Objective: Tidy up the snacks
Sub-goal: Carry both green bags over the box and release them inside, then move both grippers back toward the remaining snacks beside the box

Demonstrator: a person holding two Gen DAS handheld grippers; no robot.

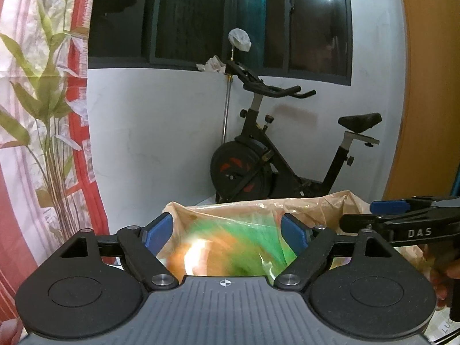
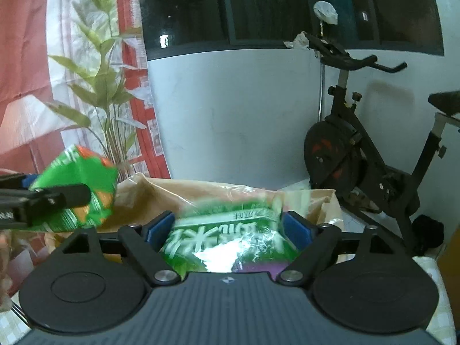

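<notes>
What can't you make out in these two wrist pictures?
- Left wrist view: the green and orange snack packet in the left claw is motion-blurred; its print is unreadable.
- Right wrist view: the green packet in the right claw is partly hidden by the claw's body and glare.
- Both views: the inside of the plastic bag is hidden by the packets.

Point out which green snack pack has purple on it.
The green pack between the right gripper's fingers; the left gripper's pack shows orange instead.
</notes>
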